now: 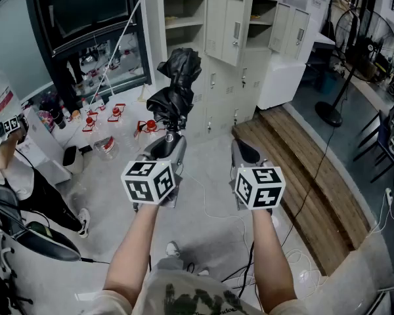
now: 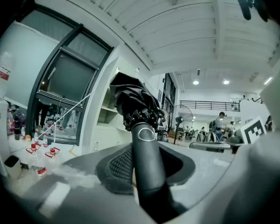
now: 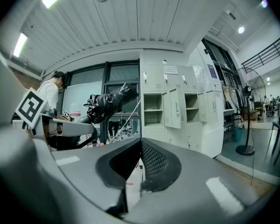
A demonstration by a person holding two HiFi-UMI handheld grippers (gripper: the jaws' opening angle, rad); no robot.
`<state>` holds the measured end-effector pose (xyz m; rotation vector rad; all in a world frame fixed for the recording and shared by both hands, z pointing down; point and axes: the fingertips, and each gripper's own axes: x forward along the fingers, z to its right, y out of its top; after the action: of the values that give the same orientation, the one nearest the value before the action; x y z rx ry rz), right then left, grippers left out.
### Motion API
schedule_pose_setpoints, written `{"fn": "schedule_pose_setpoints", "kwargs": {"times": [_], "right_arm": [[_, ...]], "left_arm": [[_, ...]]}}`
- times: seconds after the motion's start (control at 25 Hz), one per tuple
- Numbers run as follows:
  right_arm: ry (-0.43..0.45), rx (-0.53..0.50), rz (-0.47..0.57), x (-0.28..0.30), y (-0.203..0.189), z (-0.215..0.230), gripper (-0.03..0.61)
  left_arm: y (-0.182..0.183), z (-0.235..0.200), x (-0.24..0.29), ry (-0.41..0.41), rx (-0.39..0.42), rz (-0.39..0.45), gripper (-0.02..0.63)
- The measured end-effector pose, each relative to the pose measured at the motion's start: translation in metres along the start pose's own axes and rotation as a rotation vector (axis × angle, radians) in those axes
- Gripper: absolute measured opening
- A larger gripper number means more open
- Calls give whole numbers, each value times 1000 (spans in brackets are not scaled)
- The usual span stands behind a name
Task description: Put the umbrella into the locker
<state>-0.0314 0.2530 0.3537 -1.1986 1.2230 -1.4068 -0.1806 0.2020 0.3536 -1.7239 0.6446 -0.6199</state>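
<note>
Left gripper [image 2: 149,166] jaws clamped on umbrella [image 2: 133,99] handle — lockers [image 2: 107,115] seemingly behind, dim.

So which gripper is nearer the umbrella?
Left. The left gripper grips the umbrella by its handle; the right gripper is alongside to the right, clear of it.

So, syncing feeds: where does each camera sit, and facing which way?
Head view: on the head, steeply down at floor and lockers; both forearms, left gripper shut on the umbrella, right gripper empty.
Left gripper view: level along its jaws, clamped on the umbrella's handle.
Right gripper view: along its closed jaws toward the lockers.
All share umbrella and lockers.
</note>
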Motion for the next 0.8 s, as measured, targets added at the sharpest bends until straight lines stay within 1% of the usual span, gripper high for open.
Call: {"fn": "schedule_pose_setpoints", "kwargs": {"times": [0.24, 0.44, 0.6, 0.72, 0.8], "right_arm": [[1, 5, 3, 0, -2, 10, -2], [-2, 5, 6, 12, 1, 21, -2], [-6, -7, 1, 36, 3, 25, -2], [-8, -18, 2, 63, -2, 26, -2], [-12, -18, 0, 83, 1, 34, -2]], "left_arm": [[-2, 2, 9, 3, -8, -7, 130], [2, 1, 30, -10, -2, -8, 130], [6, -12, 54, -26, -5, -5, 130], [5, -32, 77, -39, -6, 2, 130], [10, -42, 97, -44, -1, -2, 130]]}}
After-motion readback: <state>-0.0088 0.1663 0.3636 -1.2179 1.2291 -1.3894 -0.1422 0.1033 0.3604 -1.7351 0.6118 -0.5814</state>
